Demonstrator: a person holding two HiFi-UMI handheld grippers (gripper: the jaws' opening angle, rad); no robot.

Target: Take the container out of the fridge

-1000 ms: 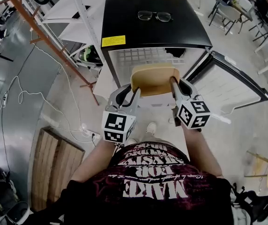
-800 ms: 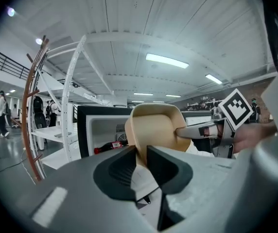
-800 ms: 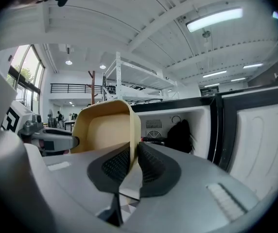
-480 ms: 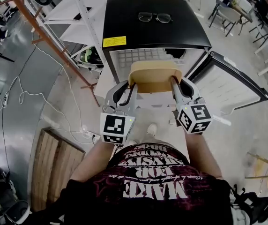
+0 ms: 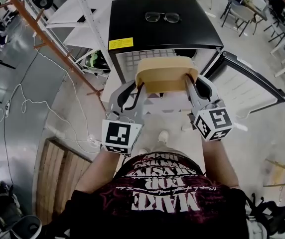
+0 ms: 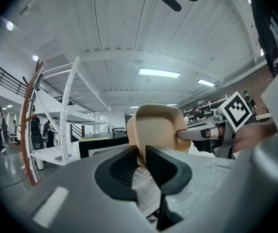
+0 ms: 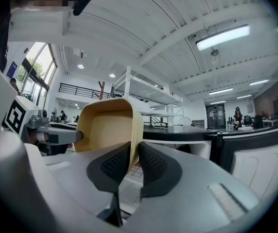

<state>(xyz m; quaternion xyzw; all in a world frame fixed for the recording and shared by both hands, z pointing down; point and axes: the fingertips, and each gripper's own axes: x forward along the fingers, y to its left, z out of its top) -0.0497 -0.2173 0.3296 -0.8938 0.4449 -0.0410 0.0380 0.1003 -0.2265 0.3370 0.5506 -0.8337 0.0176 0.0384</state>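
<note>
A tan plastic container point(image 5: 166, 74) hangs in the air in front of the open black fridge point(image 5: 162, 31), level with its top edge. My left gripper point(image 5: 141, 86) is shut on its left wall, and my right gripper point(image 5: 187, 81) on its right wall. In the left gripper view the container point(image 6: 156, 127) rises past the left gripper point(image 6: 141, 152), whose pads pinch the rim. In the right gripper view the container's point(image 7: 107, 125) thin wall sits between the dark pads of the right gripper point(image 7: 134, 149). Those jaws have just been opening a little, with the wall still held between them.
A pair of glasses point(image 5: 162, 17) lies on the fridge top. The fridge door point(image 5: 247, 83) stands open to the right. White shelving point(image 5: 72, 14) stands at the left, with a wooden pallet point(image 5: 58, 173) and cables point(image 5: 28, 101) on the floor.
Both grippers have lifted the container together. It now sits higher in the head view, covering more of the fridge's opening.
</note>
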